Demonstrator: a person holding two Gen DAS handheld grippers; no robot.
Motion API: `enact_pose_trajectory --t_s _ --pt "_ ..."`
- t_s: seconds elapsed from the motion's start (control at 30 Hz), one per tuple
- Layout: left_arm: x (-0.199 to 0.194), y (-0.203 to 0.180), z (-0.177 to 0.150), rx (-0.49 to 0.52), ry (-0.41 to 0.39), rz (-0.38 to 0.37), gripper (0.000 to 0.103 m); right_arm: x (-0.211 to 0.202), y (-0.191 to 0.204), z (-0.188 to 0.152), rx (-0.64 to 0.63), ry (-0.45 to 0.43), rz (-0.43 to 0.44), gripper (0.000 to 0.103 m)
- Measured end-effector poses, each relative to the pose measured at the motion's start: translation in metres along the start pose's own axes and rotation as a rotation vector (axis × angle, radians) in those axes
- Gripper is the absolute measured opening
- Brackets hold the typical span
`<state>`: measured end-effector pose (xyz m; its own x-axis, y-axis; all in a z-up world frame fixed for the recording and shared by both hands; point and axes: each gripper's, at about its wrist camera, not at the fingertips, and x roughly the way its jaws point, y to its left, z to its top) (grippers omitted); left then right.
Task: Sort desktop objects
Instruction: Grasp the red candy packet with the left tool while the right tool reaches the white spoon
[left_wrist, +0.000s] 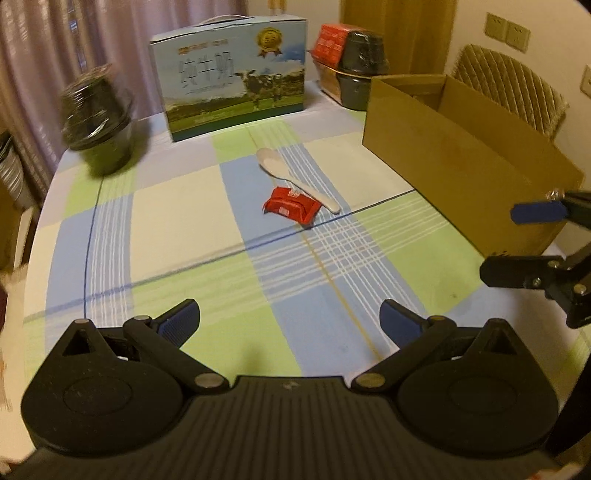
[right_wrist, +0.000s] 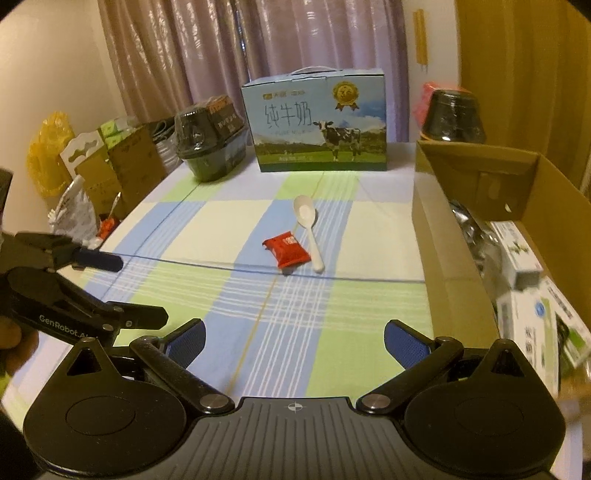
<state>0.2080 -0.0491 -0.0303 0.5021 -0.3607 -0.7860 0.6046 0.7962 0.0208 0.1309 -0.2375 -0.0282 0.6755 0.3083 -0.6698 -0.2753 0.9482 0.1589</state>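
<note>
A red snack packet (left_wrist: 291, 205) (right_wrist: 285, 248) lies mid-table on the checked cloth, touching a white plastic spoon (left_wrist: 291, 177) (right_wrist: 309, 225) beside it. An open cardboard box (left_wrist: 461, 155) (right_wrist: 454, 236) stands on the right; the right wrist view shows several cartons and a foil item inside. My left gripper (left_wrist: 290, 319) is open and empty, near the table's front edge; it also shows at the left of the right wrist view (right_wrist: 142, 290). My right gripper (right_wrist: 293, 339) is open and empty; it shows at the right of the left wrist view (left_wrist: 517, 243), in front of the box.
A blue milk carton case (left_wrist: 232, 74) (right_wrist: 317, 122) stands at the back. A wrapped black bowl (left_wrist: 98, 114) (right_wrist: 207, 144) sits back left, another black bowl with a red pack (left_wrist: 354, 55) (right_wrist: 452, 114) back right. Bags and boxes (right_wrist: 92, 173) crowd the left side. A chair (left_wrist: 513, 88) stands behind the box.
</note>
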Motion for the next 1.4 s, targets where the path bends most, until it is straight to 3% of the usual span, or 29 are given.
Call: enact_pose_trajectory --t_s 0.2,0.33,0.53,0.77,1.17,1.4 --pt "0.038 0.014 0.018 0.077 0.009 -0.029 0.102 0.036 -0.011 0.012 -0.031 0.015 0.0 0.099" --pt "0.064 0.015 0.03 0.162 0.01 -0.056 0.101 0.059 -0.017 0.018 -0.063 0.034 0.003 0.092" --pt "0.098 0.015 0.048 0.278 0.017 -0.117 0.101 0.081 -0.018 0.036 -0.174 0.073 0.009 0.081" --pt "0.132 0.017 0.071 0.364 0.021 -0.145 0.099 0.106 -0.023 0.061 -0.287 0.148 -0.037 0.077" --pt "0.181 0.013 0.095 0.428 0.053 -0.189 0.091 0.13 -0.032 0.064 -0.315 0.2 -0.047 0.073" --pt "0.194 0.017 0.098 0.429 0.061 -0.194 0.076 0.141 -0.031 0.065 -0.32 0.215 -0.051 0.073"
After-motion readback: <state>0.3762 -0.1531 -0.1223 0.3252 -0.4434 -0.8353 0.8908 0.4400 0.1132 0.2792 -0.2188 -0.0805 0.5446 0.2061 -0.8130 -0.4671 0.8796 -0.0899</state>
